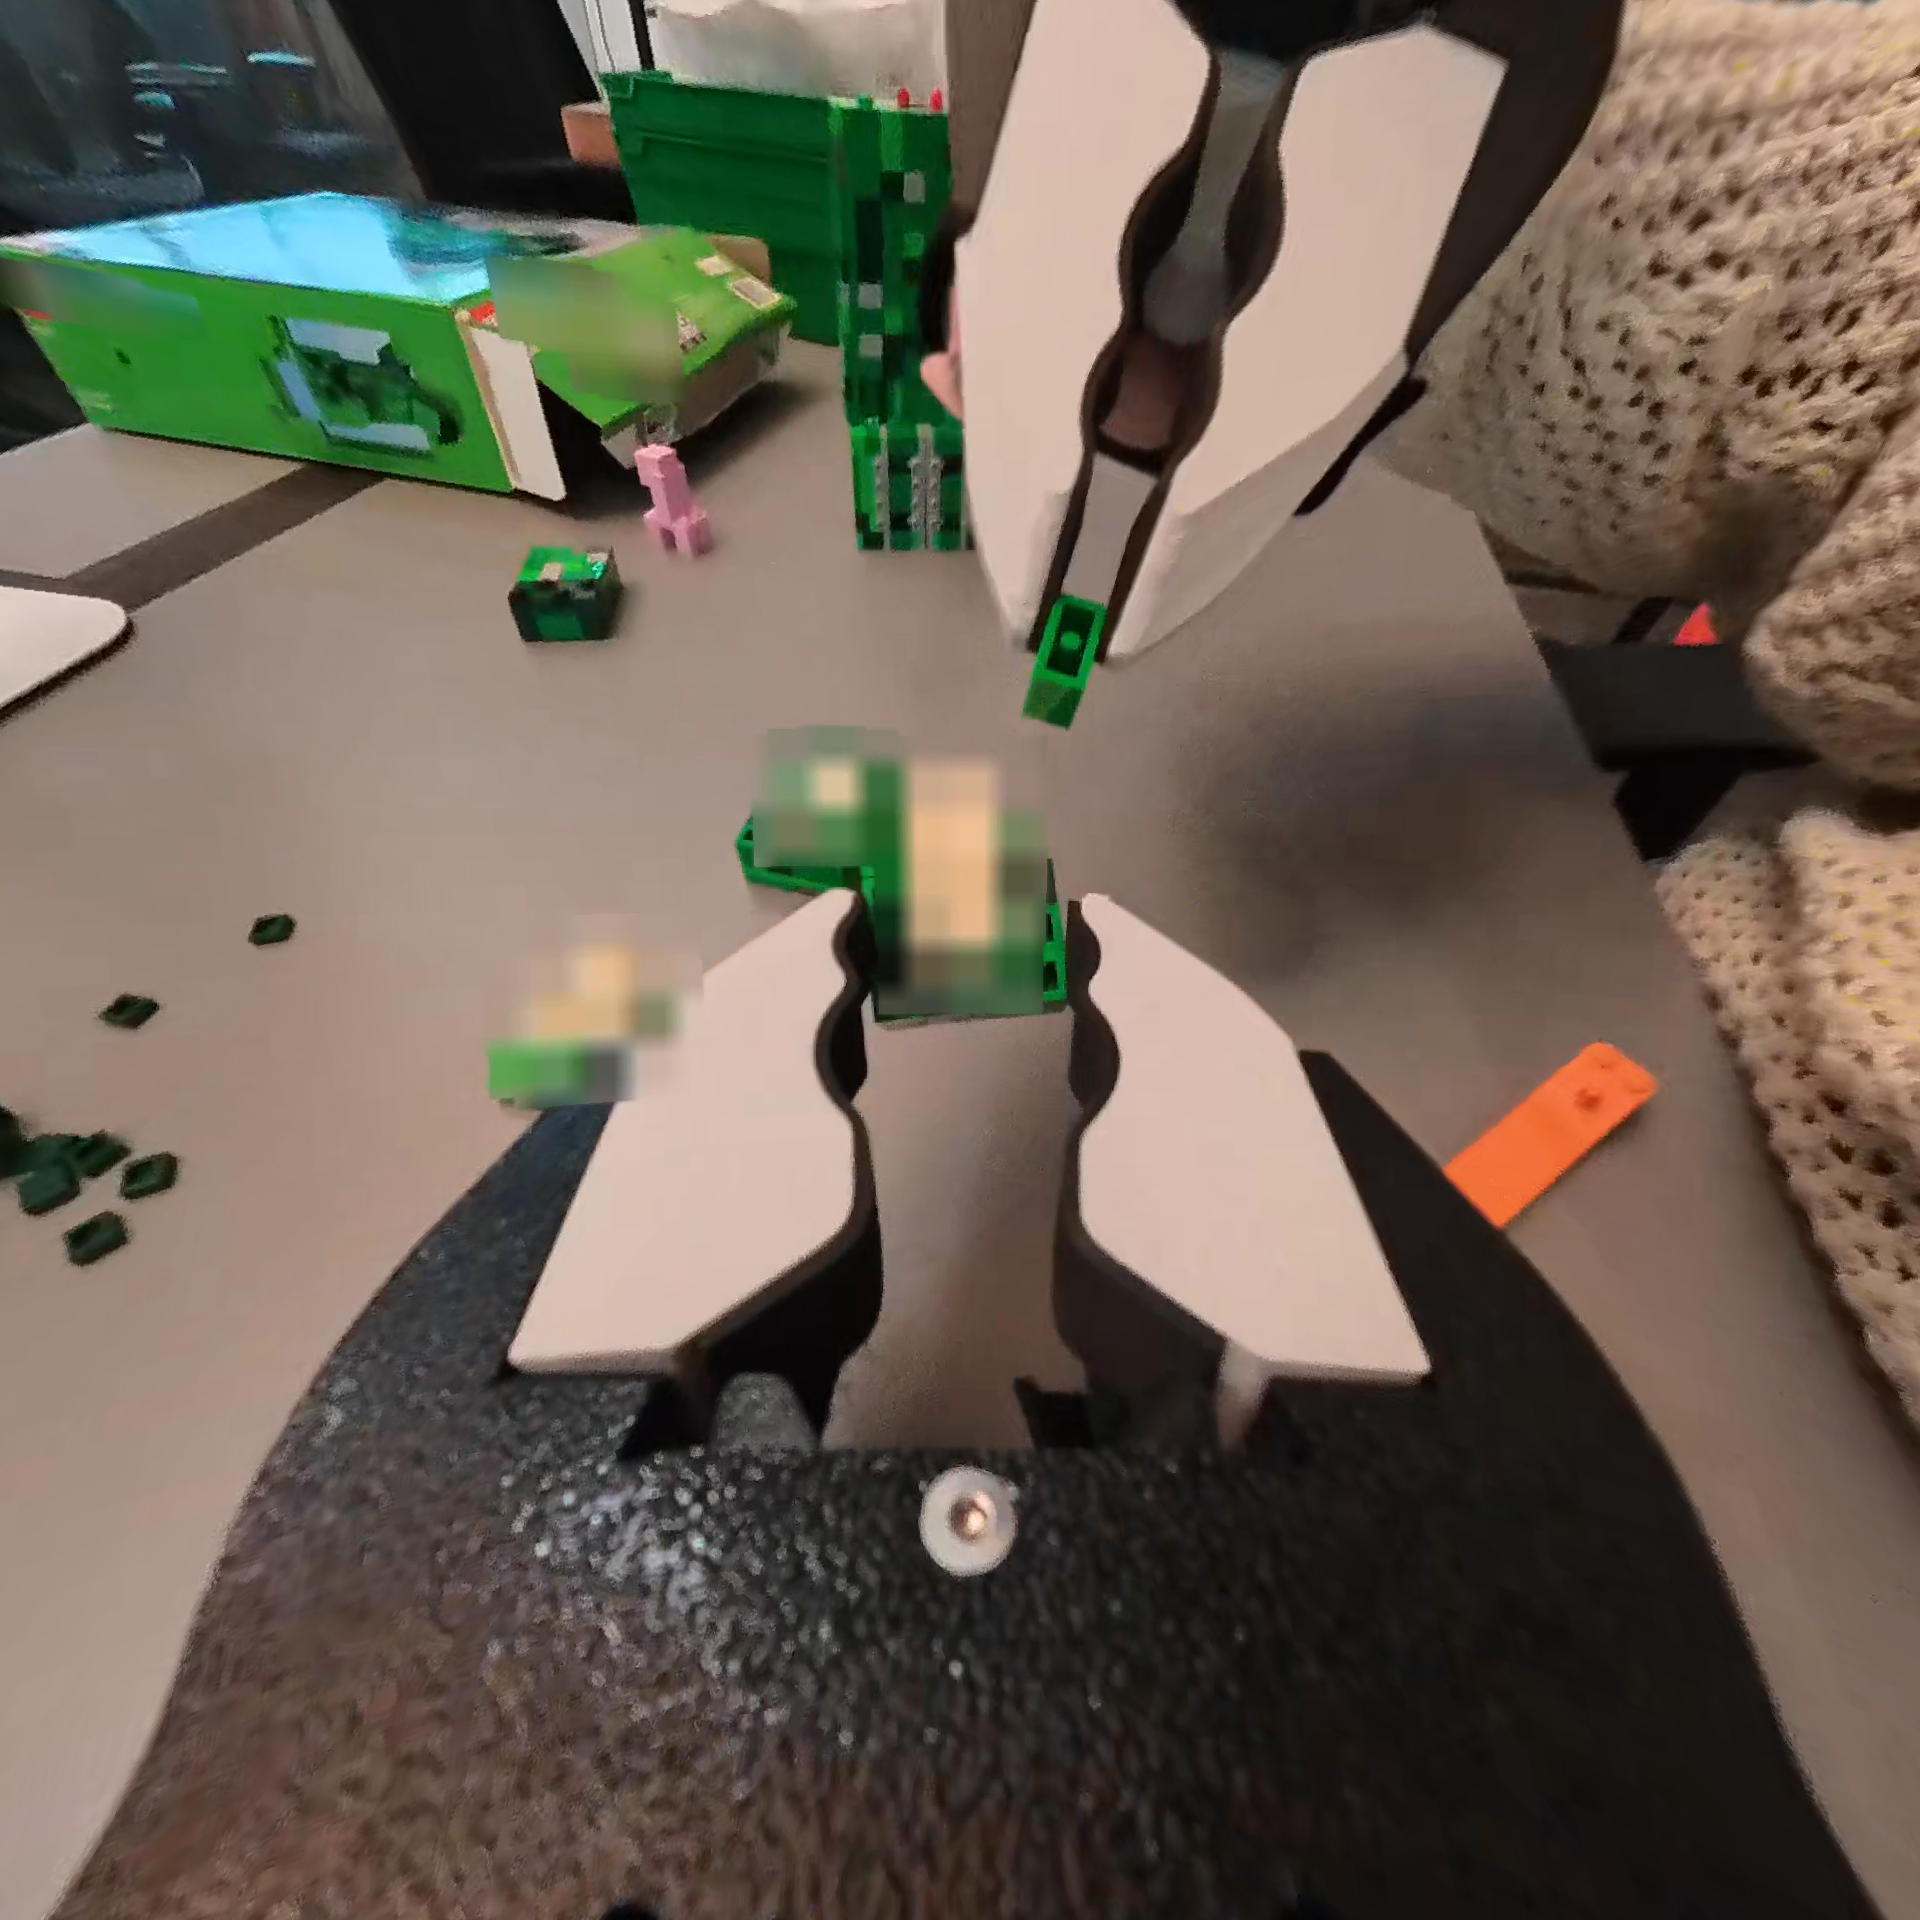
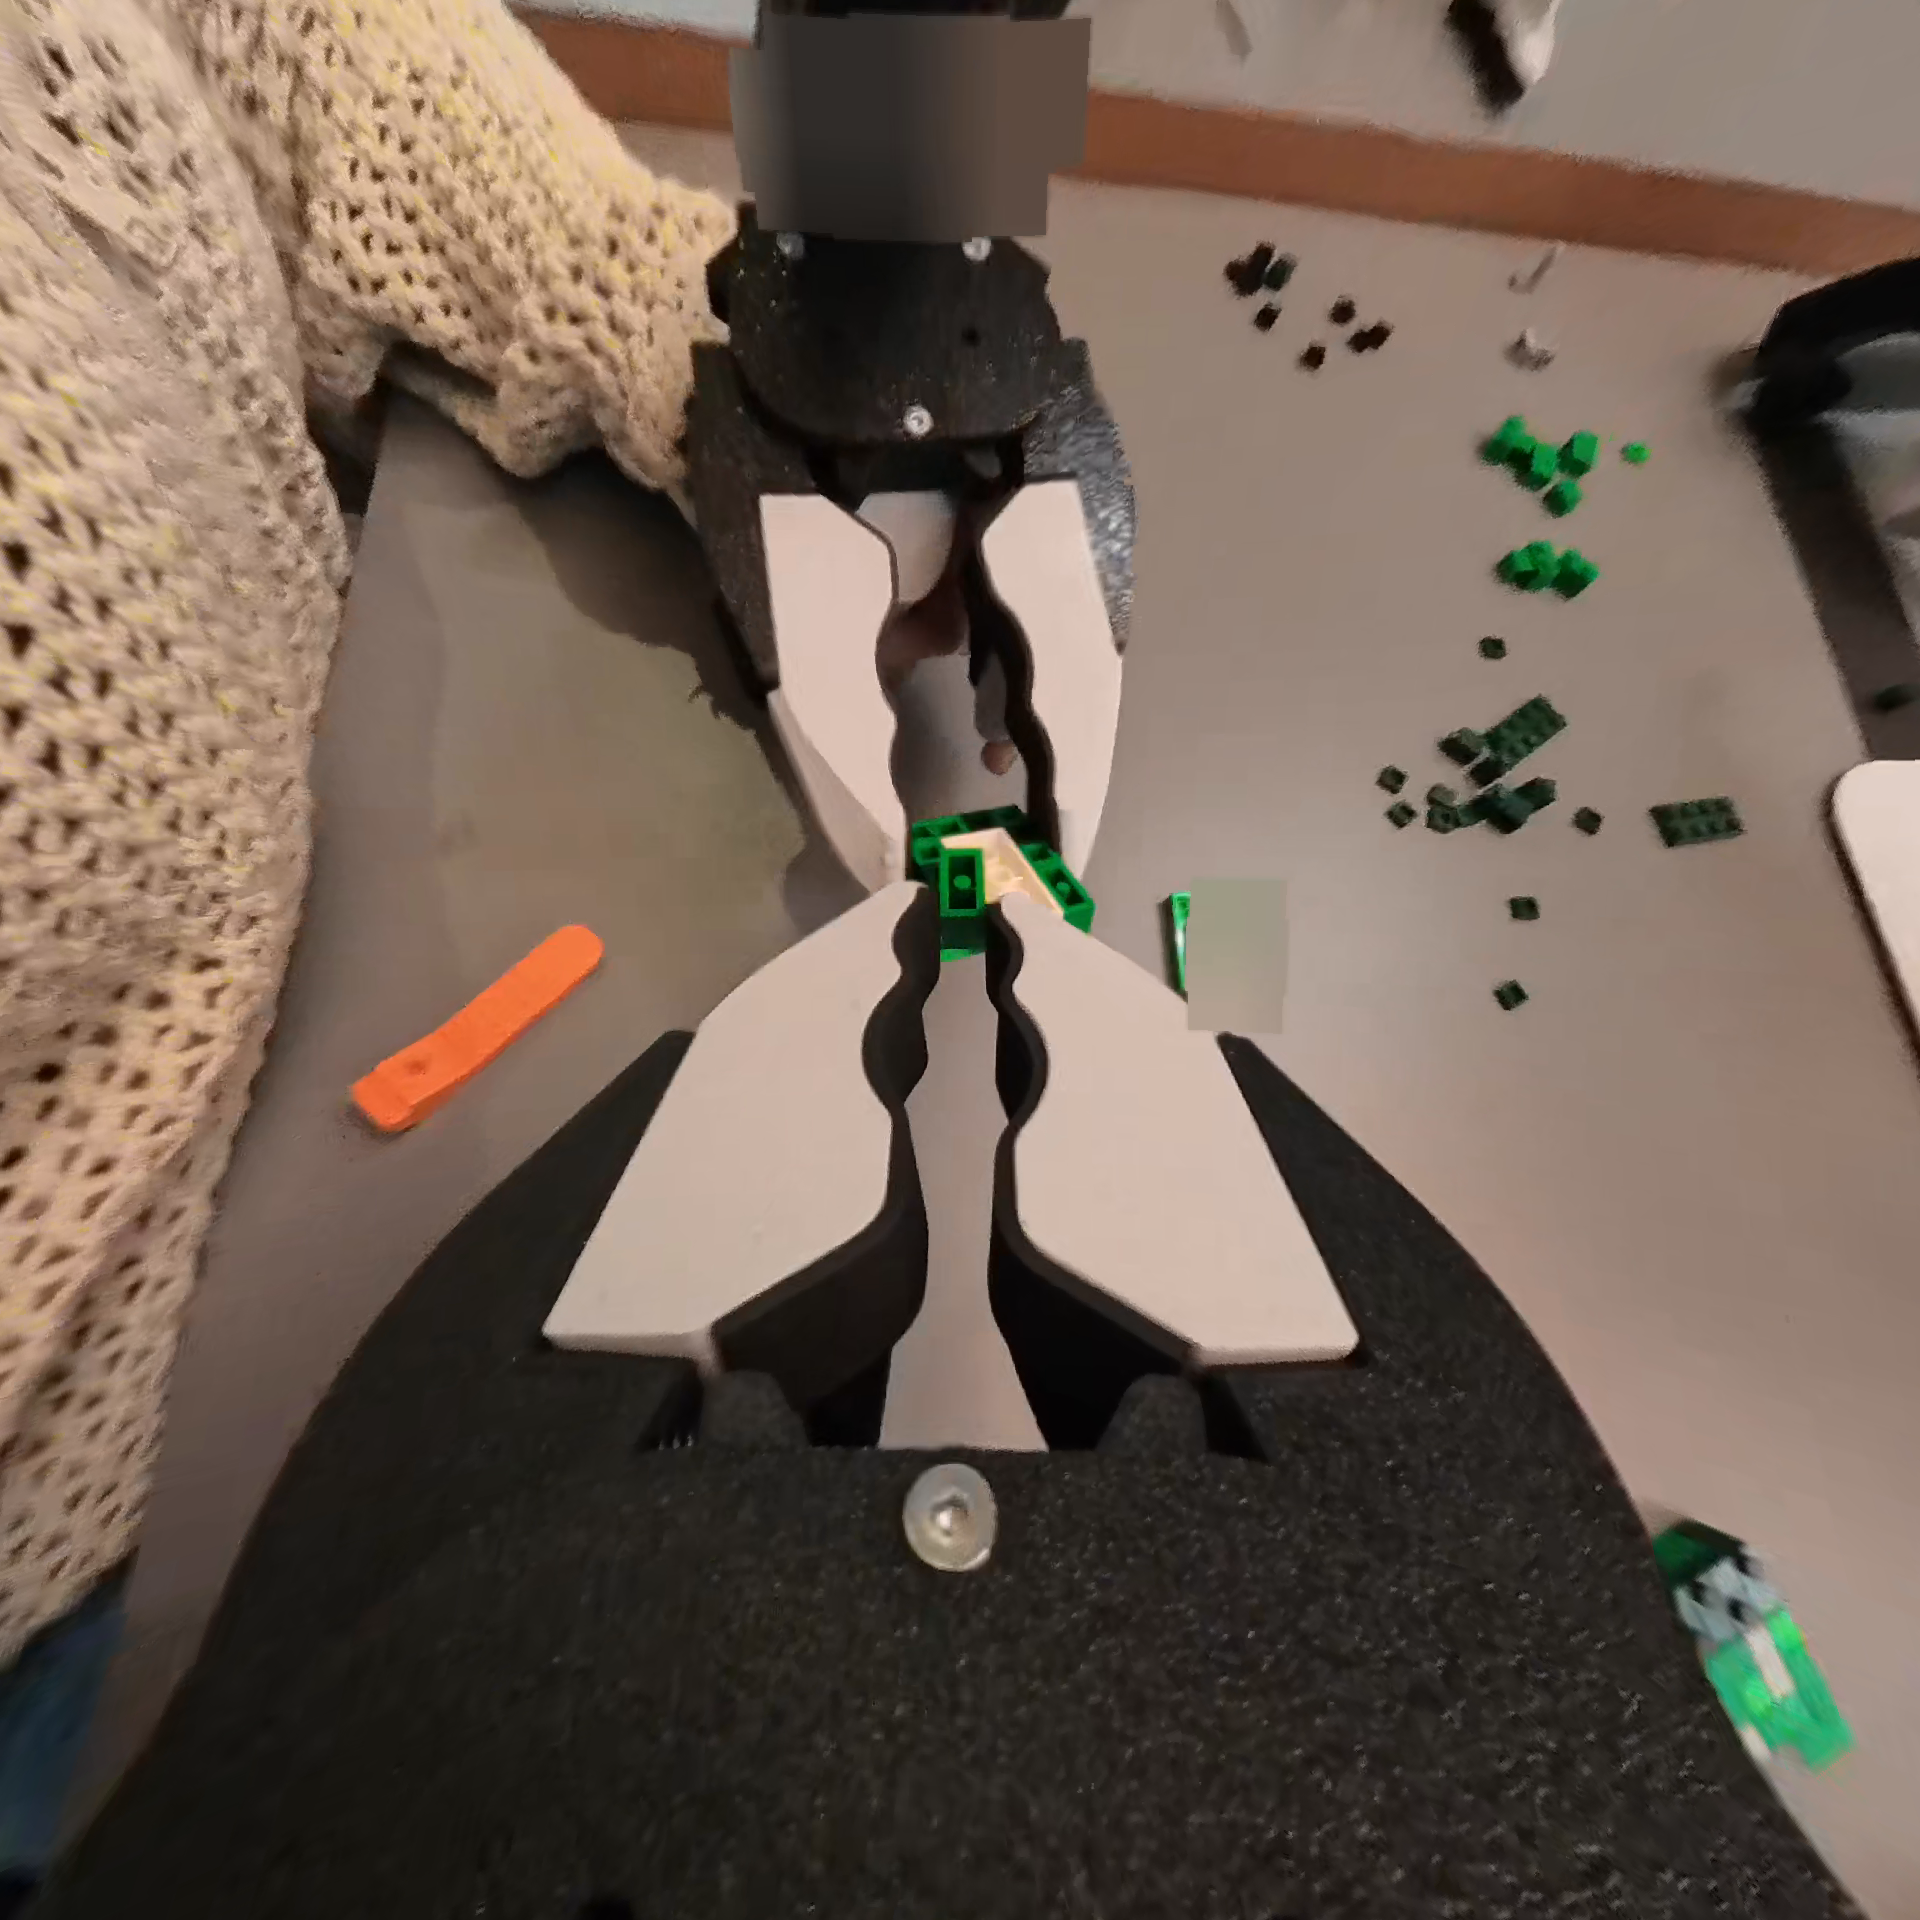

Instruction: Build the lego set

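A green and tan lego assembly [image 1: 966,997] sits on the grey table, partly hidden by a mosaic patch. My left gripper [image 1: 966,914] has its fingertips against both sides of it. It shows in the right wrist view as a green base with a tan corner piece [image 2: 1013,862], with the left gripper [image 2: 982,842] behind it. My right gripper [image 2: 961,909] is shut on a small green brick [image 2: 961,894]. In the left wrist view the right gripper [image 1: 1070,623] comes down from above and holds that brick [image 1: 1065,670] a little above and behind the assembly.
An orange brick separator [image 1: 1548,1132] lies to the right. Dark green loose pieces [image 2: 1496,769] and bright green ones [image 2: 1543,468] are scattered. A green box [image 1: 270,353], a tall green build [image 1: 899,312], a pink figure [image 1: 670,499] and a small green cube [image 1: 566,592] stand farther back. About 5 cm separates my left fingertips from my right.
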### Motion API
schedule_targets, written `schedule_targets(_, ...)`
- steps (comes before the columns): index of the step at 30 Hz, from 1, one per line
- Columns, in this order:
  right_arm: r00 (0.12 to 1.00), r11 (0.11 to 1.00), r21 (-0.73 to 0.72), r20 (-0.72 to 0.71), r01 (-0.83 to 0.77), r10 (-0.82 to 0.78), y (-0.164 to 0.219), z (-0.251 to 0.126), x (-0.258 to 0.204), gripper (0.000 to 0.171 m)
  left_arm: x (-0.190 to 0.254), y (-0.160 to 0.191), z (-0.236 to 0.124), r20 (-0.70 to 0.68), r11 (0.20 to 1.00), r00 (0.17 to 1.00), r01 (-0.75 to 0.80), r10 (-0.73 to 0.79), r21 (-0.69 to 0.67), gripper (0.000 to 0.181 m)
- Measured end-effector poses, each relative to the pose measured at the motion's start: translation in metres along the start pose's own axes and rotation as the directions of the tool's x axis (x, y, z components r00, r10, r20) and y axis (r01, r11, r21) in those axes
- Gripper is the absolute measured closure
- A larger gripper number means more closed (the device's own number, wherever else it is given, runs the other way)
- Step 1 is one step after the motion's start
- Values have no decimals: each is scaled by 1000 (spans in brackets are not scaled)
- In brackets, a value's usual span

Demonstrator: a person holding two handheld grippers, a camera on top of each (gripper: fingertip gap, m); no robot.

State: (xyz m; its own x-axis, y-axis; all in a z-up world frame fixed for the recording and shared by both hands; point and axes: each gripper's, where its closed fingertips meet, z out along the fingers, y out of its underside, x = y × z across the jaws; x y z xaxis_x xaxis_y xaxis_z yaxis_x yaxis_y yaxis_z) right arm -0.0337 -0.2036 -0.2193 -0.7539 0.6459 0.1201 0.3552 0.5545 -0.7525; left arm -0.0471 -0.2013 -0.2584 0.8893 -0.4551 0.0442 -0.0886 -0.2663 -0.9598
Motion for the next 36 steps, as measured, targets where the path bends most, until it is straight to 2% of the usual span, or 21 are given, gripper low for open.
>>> schedule_targets(6,994,963,-265,106,53,-25,4,6,-1,163,-4,-5,-1,33,998,999,17,-18,56,146)
schedule_targets(16,945,828,-455,157,328,-288,-20,9,25,163,-26,-34,-24,258,963,966,-94,26,254,146)
schedule_targets(21,932,809,-464,151,361,-330,-31,14,36,163,-37,-38,-34,310,952,951,-94,-1,290,146)
schedule_targets(28,910,791,-450,184,414,-372,-34,18,32,163,-38,-37,-33,294,952,955,-62,-30,300,146)
schedule_targets(36,887,747,-489,152,451,-436,-34,20,37,163,-40,-36,-34,292,951,955,-49,-45,306,146)
